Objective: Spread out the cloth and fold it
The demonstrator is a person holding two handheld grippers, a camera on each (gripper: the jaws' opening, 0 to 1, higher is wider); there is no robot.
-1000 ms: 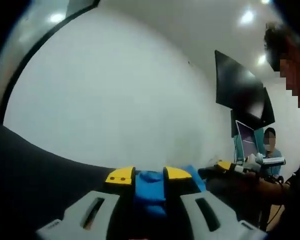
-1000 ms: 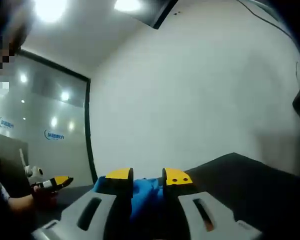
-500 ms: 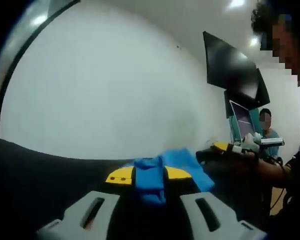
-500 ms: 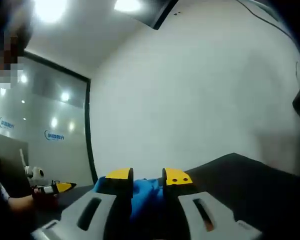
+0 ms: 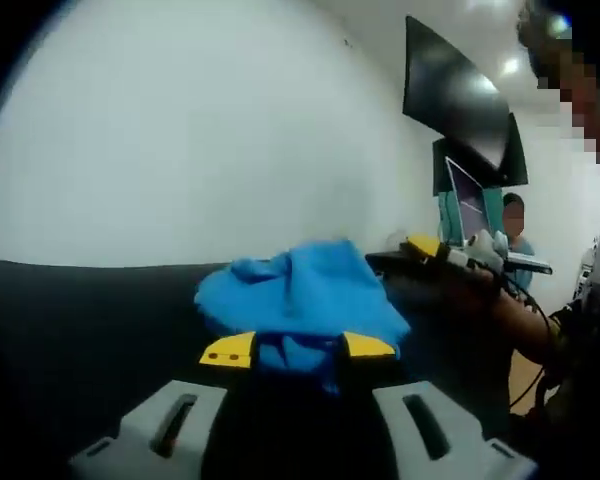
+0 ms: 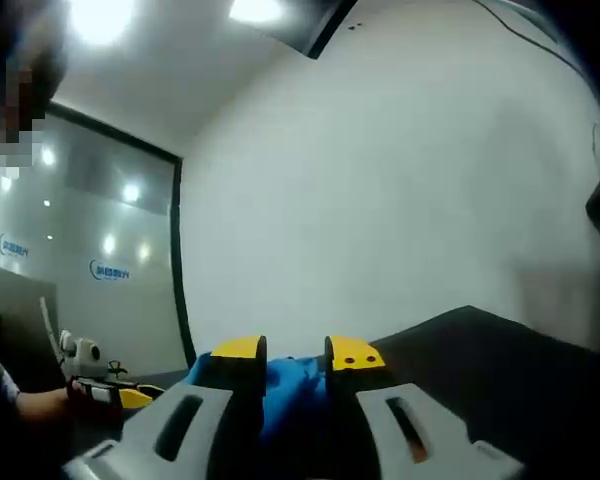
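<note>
Cloth [image 5: 298,300] bunches in the lower centre of the left gripper view, heaped on the dark table [image 5: 70,330], just ahead of the left gripper [image 5: 296,349]; whether those jaws pinch its near edge I cannot tell. In the right gripper view, the right gripper [image 6: 296,351] is clamped on blue fabric at lower centre. The heap shows no clear long axis; it runs toward the right gripper at mid-right of the left gripper view.
</note>
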